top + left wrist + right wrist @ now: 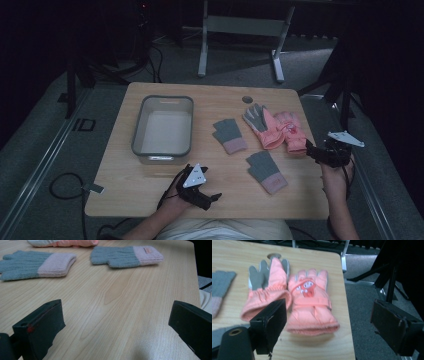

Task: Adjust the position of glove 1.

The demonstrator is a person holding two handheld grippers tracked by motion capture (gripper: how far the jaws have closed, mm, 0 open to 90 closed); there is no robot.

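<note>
Claws both gaping, empty. Right claw [311, 149] hovers at surface [150, 185] edge, pink gloves [312, 307] just ahead. Left claw [212, 197] faces bare wood; grey gloves [125, 256] beyond. Right gripper view shows cartoon patch.

Left gripper [117, 327]: two black jaws are seen rising from the bottom corners, set wide apart, with nothing held between them. A small red mark is borne on the jaw at the left of the view.

Wooden table [117, 297]: light grain, bare between the jaws; its rounded corner is seen at upper right.

Knitted glove, nearer [37, 265]: grey-green fingers, pink cuff, laid flat at upper left.

Knitted glove, farther [126, 256]: same colours, laid flat at upper centre, apart from the first; a small label is carried on its pink cuff.

Orange-pink glove [72, 242]: partly cut off by the top edge, beyond both knitted gloves.
</note>
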